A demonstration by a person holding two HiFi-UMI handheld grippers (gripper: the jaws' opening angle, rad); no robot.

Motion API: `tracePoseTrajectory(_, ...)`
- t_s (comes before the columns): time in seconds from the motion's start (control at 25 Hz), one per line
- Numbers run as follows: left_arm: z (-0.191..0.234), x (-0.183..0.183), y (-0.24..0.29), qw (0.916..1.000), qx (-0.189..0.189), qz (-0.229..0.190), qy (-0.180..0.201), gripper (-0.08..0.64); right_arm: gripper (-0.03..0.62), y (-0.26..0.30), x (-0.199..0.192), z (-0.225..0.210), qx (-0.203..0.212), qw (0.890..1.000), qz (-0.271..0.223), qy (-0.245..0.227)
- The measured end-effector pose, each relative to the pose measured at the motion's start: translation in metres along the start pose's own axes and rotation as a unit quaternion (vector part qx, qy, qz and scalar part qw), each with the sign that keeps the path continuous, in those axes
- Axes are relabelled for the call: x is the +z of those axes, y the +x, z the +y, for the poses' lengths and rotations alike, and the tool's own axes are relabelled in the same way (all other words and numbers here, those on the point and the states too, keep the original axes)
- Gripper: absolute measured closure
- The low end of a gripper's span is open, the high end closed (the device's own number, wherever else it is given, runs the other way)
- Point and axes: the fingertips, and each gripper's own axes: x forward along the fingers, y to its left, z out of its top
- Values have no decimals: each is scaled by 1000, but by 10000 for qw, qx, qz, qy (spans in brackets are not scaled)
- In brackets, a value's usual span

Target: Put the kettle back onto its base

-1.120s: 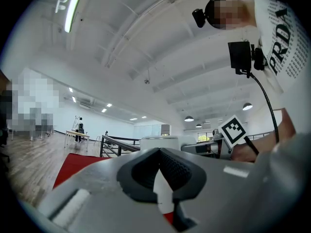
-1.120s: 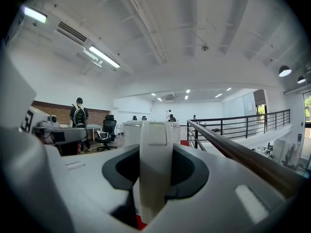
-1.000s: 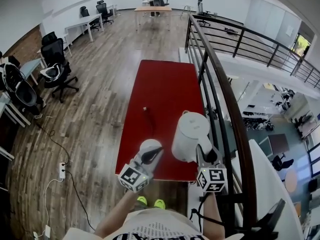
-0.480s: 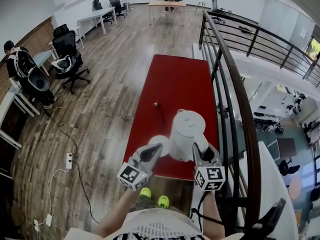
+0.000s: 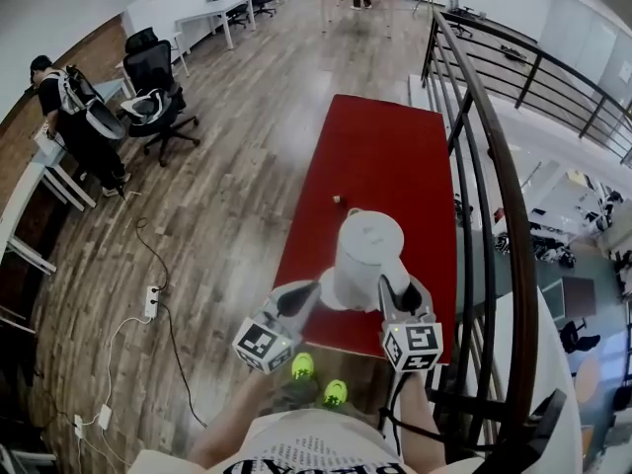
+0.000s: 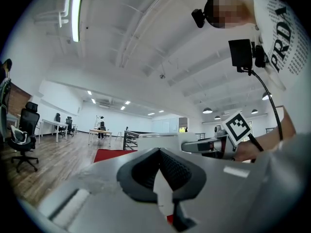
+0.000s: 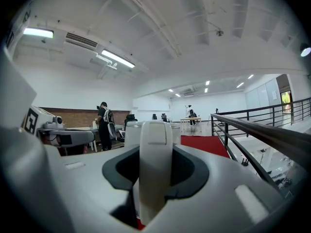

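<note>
The white kettle (image 5: 365, 253) hangs over the near end of the red table (image 5: 385, 156), and my right gripper (image 5: 393, 289) is shut on its handle (image 7: 155, 149). The handle stands upright between the dark pads in the right gripper view. My left gripper (image 5: 304, 294) is shut on the rim of the round white base (image 5: 326, 302), which shows as a thin white wedge (image 6: 163, 193) between its pads. The kettle's bottom overlaps the base from above; I cannot tell whether they touch. A small plug end (image 5: 338, 200) lies on the table beyond the kettle.
A black metal railing (image 5: 494, 166) runs along the table's right side, with a drop to a lower floor behind it. A power strip (image 5: 153, 299) and cables lie on the wooden floor at left. Office chairs (image 5: 158, 102) and a person (image 5: 74, 117) are further left.
The kettle has moved left and nearer to the base, from beside it to right over it. Both grippers have drawn closer together, and the head view has shifted along the table.
</note>
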Motion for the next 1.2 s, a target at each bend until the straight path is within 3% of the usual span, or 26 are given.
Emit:
tracePoseTrajectory(0.24,32,-8,-1,9999,-121,47,-102,567,460,35,-17,20,45,9999,136,28)
tracePoseTrajectory(0.56,70,-22,-4,9990,-396,109,-176,568,460,65,-54,33,-267,9988,402,-88)
tracePoseTrajectory(1.2,78,-34,13,9958,-824,206,-346,568,459,60,-77,38,-439,9980,344,-293)
